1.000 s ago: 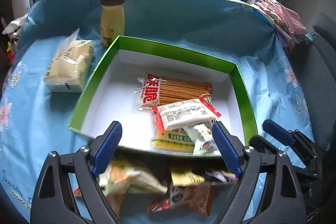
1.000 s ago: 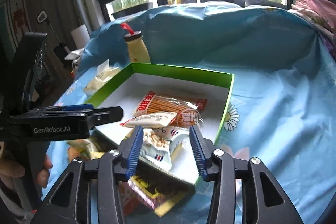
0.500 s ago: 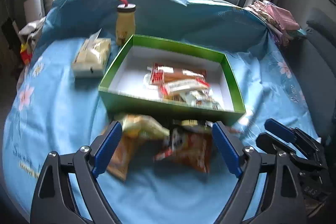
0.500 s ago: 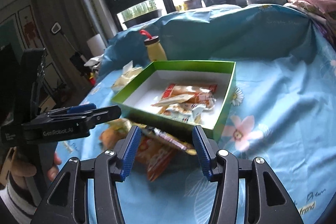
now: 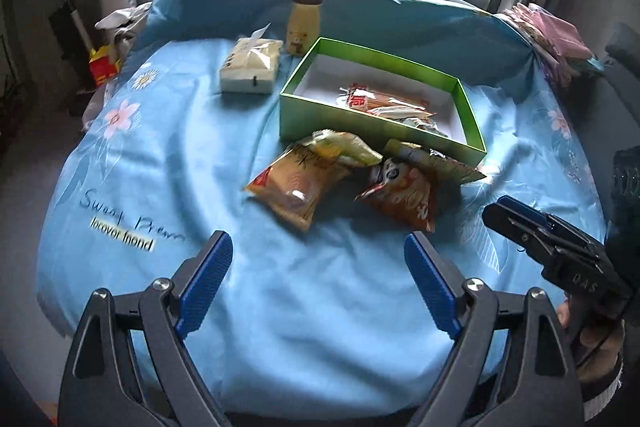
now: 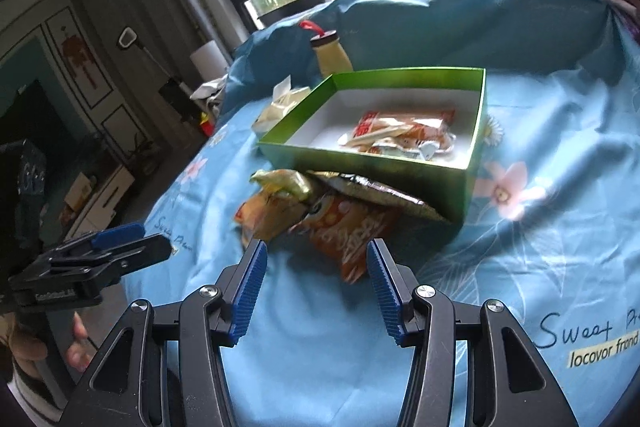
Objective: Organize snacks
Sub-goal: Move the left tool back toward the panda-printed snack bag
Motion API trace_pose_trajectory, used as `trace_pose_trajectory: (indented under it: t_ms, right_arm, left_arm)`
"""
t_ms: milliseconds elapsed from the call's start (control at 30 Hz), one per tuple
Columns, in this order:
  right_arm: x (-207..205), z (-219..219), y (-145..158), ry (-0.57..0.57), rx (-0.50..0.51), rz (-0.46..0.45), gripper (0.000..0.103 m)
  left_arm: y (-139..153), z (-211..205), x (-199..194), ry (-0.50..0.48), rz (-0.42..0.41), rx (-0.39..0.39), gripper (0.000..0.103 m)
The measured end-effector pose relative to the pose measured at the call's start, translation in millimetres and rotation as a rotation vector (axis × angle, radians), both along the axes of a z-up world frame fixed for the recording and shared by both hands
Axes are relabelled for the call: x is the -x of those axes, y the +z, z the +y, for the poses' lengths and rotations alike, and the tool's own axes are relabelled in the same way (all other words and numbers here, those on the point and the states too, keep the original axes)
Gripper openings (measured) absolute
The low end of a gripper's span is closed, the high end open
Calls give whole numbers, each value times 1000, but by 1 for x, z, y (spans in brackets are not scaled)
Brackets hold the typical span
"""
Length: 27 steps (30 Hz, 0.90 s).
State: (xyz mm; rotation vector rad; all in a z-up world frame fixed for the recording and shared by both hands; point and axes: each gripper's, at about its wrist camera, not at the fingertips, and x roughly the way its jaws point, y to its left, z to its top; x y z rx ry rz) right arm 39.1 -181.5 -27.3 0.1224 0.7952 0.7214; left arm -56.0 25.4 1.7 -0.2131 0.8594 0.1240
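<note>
A green box with white inside holds several snack packets. In front of it on the blue cloth lie an orange-brown bag, a yellow-green packet, an orange panda bag and a flat gold packet leaning on the box. My left gripper is open and empty, well short of the bags. My right gripper is open and empty, just before the panda bag.
A yellow bottle with a red loop and a tissue pack stand behind and left of the box. Pink cloth lies at the far right. The table's near edge drops off below the grippers.
Both grippers have pulled back and up from over the box; the box and loose bags now sit farther away. The right gripper's jaws have spread a little. Nothing was picked up.
</note>
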Motion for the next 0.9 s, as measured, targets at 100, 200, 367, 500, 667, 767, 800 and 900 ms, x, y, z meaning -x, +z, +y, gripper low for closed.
trace_pose_trajectory:
  t_ms: [100,200,367,500,667,767,800,900]
  right_arm:
    - [6,0,3,6,0,-6,53]
    - [9,0,6,6,4,-18,53]
    - [11,1,3,4,26,-4,53]
    - [7,2,-5,-6,57,17,54]
    - [2,0,-15,-18,66,53,56]
    - [0,-2,-21,-35,77,64,58]
    - [-1,-3,-23,-40,77,70,58]
    - [-1,-4,-27,-52,80,83,59]
  left_arm:
    - [-1,-2,5,-1,5,1,88]
    - [-2,-7,6,-18,11,1,88]
    - [-9,-16,-2,-61,25,30,88]
    - [-18,-22,-13,-84,51,48,88]
    - [-28,-26,-24,-107,66,72,88]
    - [-33,-25,-31,-115,69,103,88]
    - [-34,-24,-33,-117,69,108,88]
    - [-40,-22,-39,-118,70,135,88]
